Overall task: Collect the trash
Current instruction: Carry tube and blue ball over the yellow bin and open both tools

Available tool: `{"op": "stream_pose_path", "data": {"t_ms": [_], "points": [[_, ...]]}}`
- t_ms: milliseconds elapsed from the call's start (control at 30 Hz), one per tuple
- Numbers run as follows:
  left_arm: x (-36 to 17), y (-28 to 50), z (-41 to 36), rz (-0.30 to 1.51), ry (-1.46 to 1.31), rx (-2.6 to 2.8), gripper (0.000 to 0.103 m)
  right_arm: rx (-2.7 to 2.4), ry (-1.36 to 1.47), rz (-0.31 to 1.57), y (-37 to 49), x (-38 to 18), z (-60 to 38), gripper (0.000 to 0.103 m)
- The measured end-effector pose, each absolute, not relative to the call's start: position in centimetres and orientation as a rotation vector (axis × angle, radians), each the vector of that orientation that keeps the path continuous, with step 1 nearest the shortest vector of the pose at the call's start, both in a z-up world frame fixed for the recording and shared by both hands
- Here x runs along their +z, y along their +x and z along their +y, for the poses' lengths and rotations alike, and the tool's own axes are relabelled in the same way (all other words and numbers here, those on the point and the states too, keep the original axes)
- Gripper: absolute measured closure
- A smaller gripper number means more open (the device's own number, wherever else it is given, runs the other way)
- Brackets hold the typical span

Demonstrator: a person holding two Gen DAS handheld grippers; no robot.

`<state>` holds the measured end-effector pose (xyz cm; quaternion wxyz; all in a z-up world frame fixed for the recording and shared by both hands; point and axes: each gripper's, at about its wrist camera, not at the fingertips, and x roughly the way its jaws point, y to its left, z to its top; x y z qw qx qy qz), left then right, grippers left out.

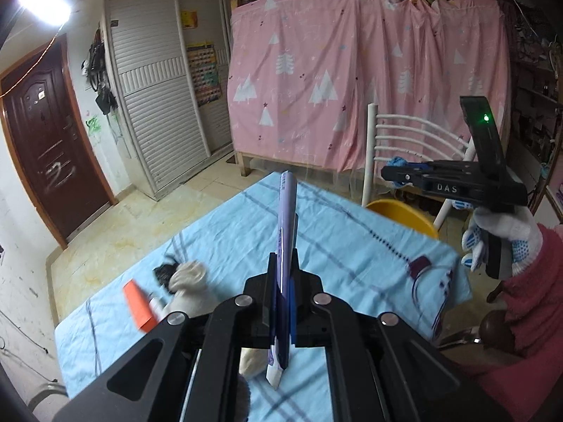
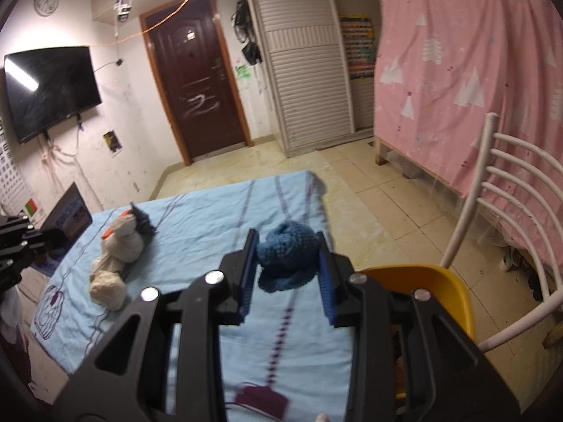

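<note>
A thin, stiff wrapper [image 1: 286, 246] was clamped edge-on in the left gripper [image 1: 283, 302] – light, likely slippery – while a soft knitted ball [image 2: 286, 258] was squeezed in the right gripper [image 2: 286, 274].

The left gripper [image 1: 283, 302] pinches a flat purple packet [image 1: 286, 246] upright above the blue tablecloth [image 1: 337, 246]; left of it lie beige socks [image 1: 190, 288] (one orange box [image 1: 139, 304] alongside).

Brown door [image 2: 197, 81], white louvred wardrobe [image 2: 309, 81], pink curtain [image 1: 352, 81].
</note>
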<state>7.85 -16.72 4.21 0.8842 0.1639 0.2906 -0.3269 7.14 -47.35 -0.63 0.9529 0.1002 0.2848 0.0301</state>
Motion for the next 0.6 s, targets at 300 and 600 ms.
{"op": "stream_pose_path", "data": {"t_ms": [300, 600], "points": [[4.6, 8.6, -22.4, 0.595, 0.353, -0.738, 0.103, 0.001, 0.251, 0.564, 6.1, -1.1, -51.9, 0.073], [4.9, 9.3, -29.0, 0.589, 0.361, -0.811, 0.103, -0.044, 0.299, 0.562, 5.7, -2.1, -56.1, 0.073]]}}
